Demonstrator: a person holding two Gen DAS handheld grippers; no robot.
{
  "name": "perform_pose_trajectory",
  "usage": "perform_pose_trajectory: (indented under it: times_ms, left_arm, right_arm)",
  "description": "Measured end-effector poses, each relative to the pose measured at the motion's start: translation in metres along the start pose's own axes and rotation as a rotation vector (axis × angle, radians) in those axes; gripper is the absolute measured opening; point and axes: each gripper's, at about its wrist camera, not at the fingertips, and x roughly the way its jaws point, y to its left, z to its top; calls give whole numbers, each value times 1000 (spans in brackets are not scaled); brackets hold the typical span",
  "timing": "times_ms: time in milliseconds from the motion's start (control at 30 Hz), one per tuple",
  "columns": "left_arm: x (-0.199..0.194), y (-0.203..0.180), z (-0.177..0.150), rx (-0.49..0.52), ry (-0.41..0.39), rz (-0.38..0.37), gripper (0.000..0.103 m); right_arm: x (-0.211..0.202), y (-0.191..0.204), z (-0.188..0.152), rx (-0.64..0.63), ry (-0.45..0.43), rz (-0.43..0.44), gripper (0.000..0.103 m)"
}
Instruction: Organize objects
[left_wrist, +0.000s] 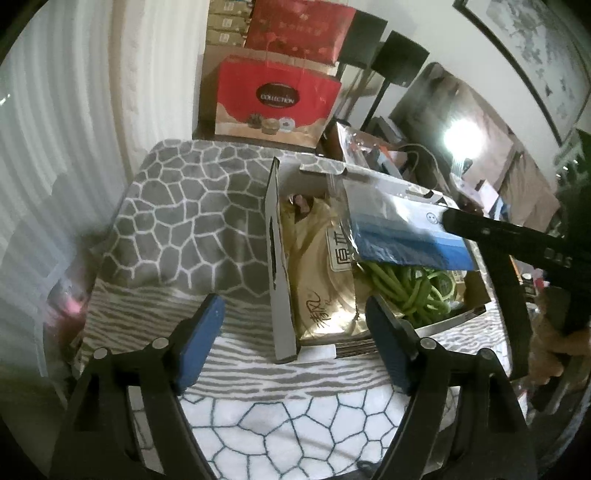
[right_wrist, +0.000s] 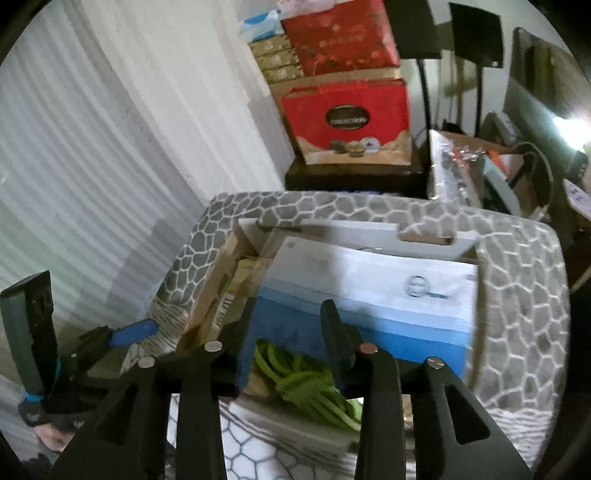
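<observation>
An open cardboard box (left_wrist: 281, 258) stands on a grey and white patterned blanket (left_wrist: 184, 221). Inside lie a golden packet (left_wrist: 317, 266) and a coil of green cord (left_wrist: 413, 288). A blue and white flat packet (left_wrist: 399, 229) lies tilted across the box's top. My left gripper (left_wrist: 295, 343) is open just in front of the box's near corner, with nothing between its fingers. My right gripper (right_wrist: 291, 336) is over the box (right_wrist: 369, 232), jaws apart, and the packet's (right_wrist: 369, 288) near blue edge sits between the fingers without being pressed. The green cord (right_wrist: 306, 384) shows below.
Red gift bags (left_wrist: 277, 96) are stacked on a dark stand behind the blanket. A white curtain (left_wrist: 55, 166) hangs at the left. A cluttered desk with a monitor (left_wrist: 461, 122) is at the right. A hand holds the left gripper's handle (right_wrist: 48, 439).
</observation>
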Motion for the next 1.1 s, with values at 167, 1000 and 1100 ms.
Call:
perform_pose_trajectory:
  times_ms: [167, 1000, 1100]
  left_arm:
    - [-9, -3, -2, 30, -40, 50, 90]
    - [-33, -37, -43, 90, -105, 171, 103]
    - [-33, -40, -47, 103, -104, 185, 103]
  right_arm:
    - [-31, -9, -14, -3, -69, -103, 51]
    - [-68, 11, -115, -4, -174, -420, 102]
    - [-65, 13, -122, 9, -166, -413, 102]
